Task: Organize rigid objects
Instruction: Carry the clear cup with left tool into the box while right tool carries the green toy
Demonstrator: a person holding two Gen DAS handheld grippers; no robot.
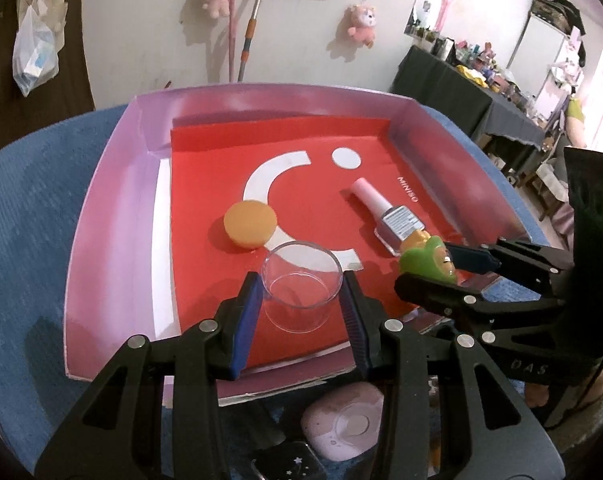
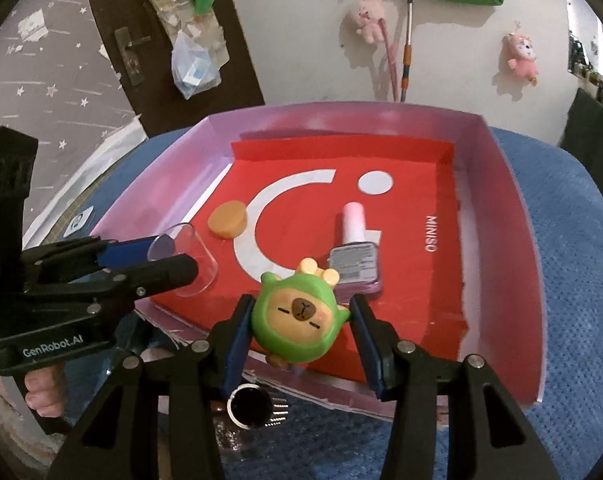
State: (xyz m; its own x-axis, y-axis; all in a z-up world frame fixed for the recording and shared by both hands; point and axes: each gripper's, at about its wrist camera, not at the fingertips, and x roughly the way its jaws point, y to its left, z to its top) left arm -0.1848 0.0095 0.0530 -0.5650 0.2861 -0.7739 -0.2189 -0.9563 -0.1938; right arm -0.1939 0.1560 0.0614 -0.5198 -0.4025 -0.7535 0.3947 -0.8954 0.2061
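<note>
Left wrist view: our left gripper [image 1: 301, 292] is clamped on a clear plastic cup [image 1: 300, 286], held upright over the near part of the red tray [image 1: 113, 216]. On the tray floor we see an orange round puck [image 1: 250, 224] and a nail polish bottle [image 1: 385, 216] lying on its side, pink cap pointing away. "MINISO" is printed on the red floor beside the bottle. Our right gripper [image 1: 433, 270] comes in from the right, grasping a green capybara toy [image 1: 427, 258]; "DAS" is readable on its body. A pink case [image 1: 343, 420] lies below the tray.

Right wrist view: our right gripper [image 2: 301, 320] is clenched on the toy [image 2: 299, 318] at the tray's near edge, just beside the bottle [image 2: 355, 262]. Left gripper [image 2: 173, 256] is at left, marked "GenRobot.AI", with the cup [image 2: 189, 260] between its fingers. "MINISO" reads again on the tray [image 2: 501, 184].
</note>
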